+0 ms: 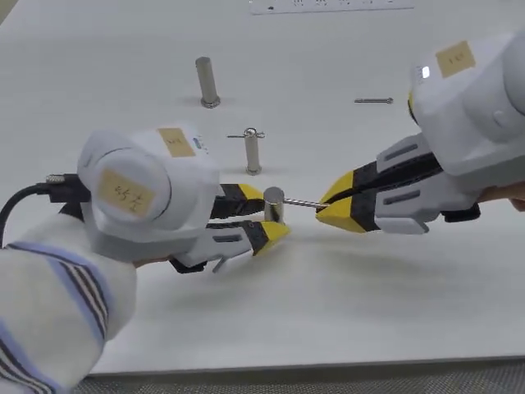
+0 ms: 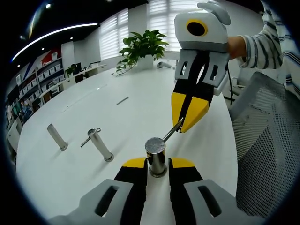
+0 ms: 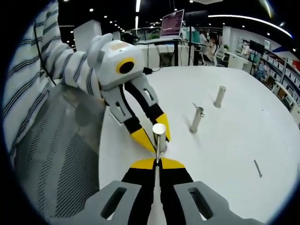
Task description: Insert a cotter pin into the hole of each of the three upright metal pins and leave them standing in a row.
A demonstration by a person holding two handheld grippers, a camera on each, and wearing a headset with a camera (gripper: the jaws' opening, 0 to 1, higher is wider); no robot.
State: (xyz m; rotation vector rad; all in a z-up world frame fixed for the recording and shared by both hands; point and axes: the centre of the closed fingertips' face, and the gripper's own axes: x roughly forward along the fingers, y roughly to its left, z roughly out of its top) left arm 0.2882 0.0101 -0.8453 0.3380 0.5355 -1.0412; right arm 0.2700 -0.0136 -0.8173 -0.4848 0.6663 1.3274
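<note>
Three illegible yellow stickers (image 1: 125, 194) (image 1: 175, 141) (image 1: 455, 59) on both tongs (image 1: 273, 213) (image 1: 324, 205)

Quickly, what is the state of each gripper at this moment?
Left gripper: closed on the nearest metal pin, low on it.
Right gripper: closed on a cotter pin, its tip at that pin's top.

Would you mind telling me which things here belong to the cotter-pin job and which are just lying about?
Job: left gripper, near metal pin it grips; right gripper, held cotter pin; middle metal pin, fitted cotter pin; far metal pin; spare cotter pin.
Lying about: potted plant, mesh chair, monitor.
</note>
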